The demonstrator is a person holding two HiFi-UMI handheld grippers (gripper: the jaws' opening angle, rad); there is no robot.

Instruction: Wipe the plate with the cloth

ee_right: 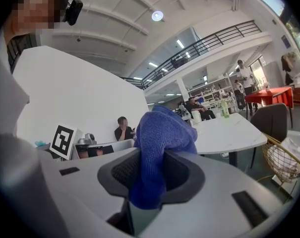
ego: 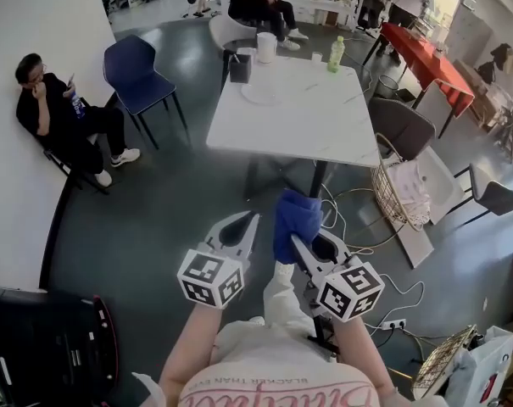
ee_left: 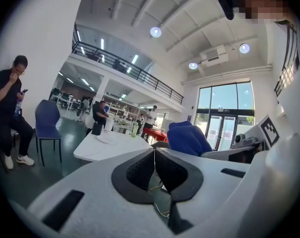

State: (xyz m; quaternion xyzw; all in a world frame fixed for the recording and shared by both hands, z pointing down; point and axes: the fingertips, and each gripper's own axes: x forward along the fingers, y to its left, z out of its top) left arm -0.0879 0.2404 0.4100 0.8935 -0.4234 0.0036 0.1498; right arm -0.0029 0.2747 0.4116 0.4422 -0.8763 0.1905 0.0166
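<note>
A white plate [ego: 259,93] lies at the far left of the white table [ego: 298,130], well ahead of both grippers. My right gripper [ego: 300,242] is shut on a blue cloth [ego: 295,220], which bunches up above its tips; in the right gripper view the cloth [ee_right: 162,138] hangs pinched between the dark pads. To its left my left gripper [ego: 243,227] is shut and holds nothing, its pads meeting in the left gripper view [ee_left: 154,155]. That view also shows the cloth [ee_left: 187,139] at the right and the plate [ee_left: 107,139] far ahead.
On the table stand a green bottle [ego: 336,54], a white cup [ego: 266,47] and a black box [ego: 240,66]. A blue chair [ego: 137,75] and a seated person [ego: 61,117] are at the left. A wire basket [ego: 392,189], grey chair [ego: 400,125] and floor cables lie right.
</note>
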